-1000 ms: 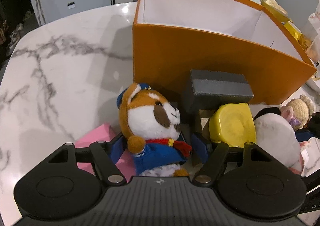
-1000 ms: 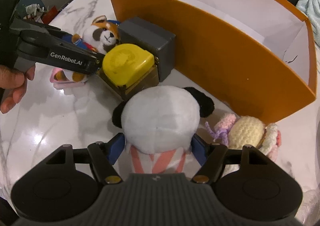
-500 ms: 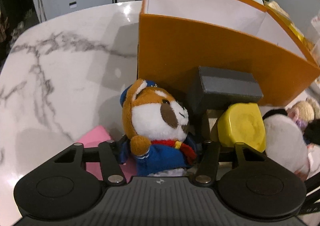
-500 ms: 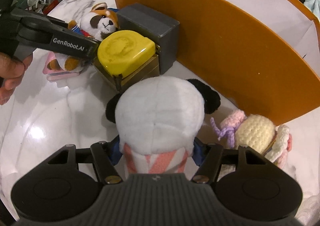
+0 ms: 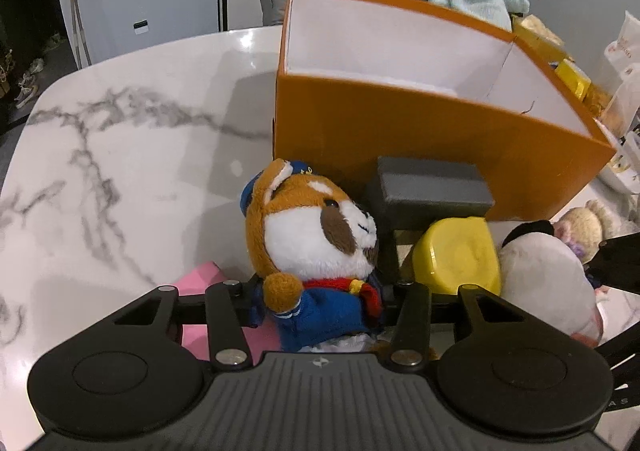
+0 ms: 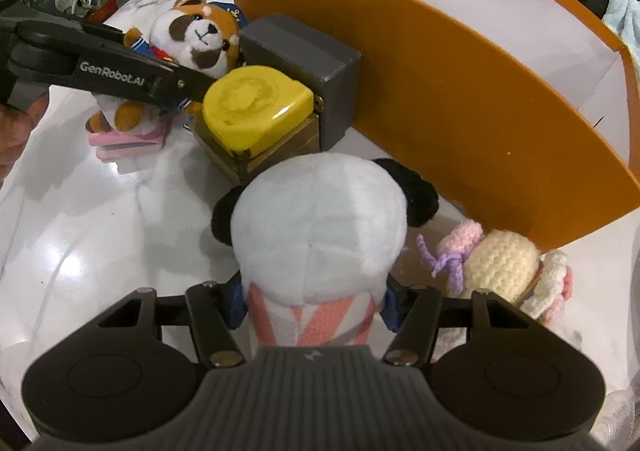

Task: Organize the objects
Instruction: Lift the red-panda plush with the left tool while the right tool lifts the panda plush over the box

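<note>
Item count:
- Plush toys: three. One red panda plush [image 5: 316, 247], one panda plush [image 6: 320, 227], one crocheted doll [image 6: 504, 263].
- Boxes: three. One orange box [image 5: 420, 139], one grey box [image 6: 304, 51], one gold box [image 6: 276, 149].
- Yellow container [image 6: 256, 107]: one.
- Pink pad [image 6: 128, 139]: one.

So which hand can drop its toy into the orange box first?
Probably the left. Its gripper holds the fox plush right at the open corner of the orange box. The right gripper holds the panda plush facing the box's tall side wall, so it looks farther.
</note>
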The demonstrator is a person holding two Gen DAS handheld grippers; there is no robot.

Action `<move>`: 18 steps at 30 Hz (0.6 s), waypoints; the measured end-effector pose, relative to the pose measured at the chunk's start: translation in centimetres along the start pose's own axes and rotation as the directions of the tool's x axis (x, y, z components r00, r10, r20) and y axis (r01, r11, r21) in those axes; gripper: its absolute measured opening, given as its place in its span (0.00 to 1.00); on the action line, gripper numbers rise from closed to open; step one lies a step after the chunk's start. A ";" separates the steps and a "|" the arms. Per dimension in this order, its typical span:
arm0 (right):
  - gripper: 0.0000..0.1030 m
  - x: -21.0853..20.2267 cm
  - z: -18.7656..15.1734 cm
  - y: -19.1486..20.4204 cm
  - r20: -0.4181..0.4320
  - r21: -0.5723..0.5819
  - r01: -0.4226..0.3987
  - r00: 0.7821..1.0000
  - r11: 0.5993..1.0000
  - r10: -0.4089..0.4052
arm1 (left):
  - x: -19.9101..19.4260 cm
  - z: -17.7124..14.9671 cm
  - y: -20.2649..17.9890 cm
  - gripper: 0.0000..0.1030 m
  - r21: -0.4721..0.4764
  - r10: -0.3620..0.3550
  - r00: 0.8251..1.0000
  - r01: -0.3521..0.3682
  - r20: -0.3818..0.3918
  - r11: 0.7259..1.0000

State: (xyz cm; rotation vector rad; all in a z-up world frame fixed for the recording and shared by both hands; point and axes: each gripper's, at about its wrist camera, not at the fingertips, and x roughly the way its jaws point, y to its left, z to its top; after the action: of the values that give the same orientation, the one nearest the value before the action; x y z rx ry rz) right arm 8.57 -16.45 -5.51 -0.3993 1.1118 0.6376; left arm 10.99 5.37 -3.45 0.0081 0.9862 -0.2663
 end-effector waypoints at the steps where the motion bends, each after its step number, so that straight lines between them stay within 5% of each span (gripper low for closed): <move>1: 0.61 -0.3 0.0 0.0 0.006 0.000 0.000 1.000 1.000 0.000 | -0.4 0.1 -0.1 0.53 0.004 -0.001 1.000 0.001 0.003 1.000; 18: 0.61 -6.0 0.8 0.1 0.109 -0.004 -0.019 0.994 1.000 0.019 | -7.1 2.3 -2.0 0.53 0.088 -0.027 0.997 0.021 0.076 0.996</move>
State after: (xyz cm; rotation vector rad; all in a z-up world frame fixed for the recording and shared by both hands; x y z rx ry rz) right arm 7.27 -17.53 0.31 -0.3531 1.0120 0.6703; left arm 8.75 4.69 3.91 0.0649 0.8974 -0.3293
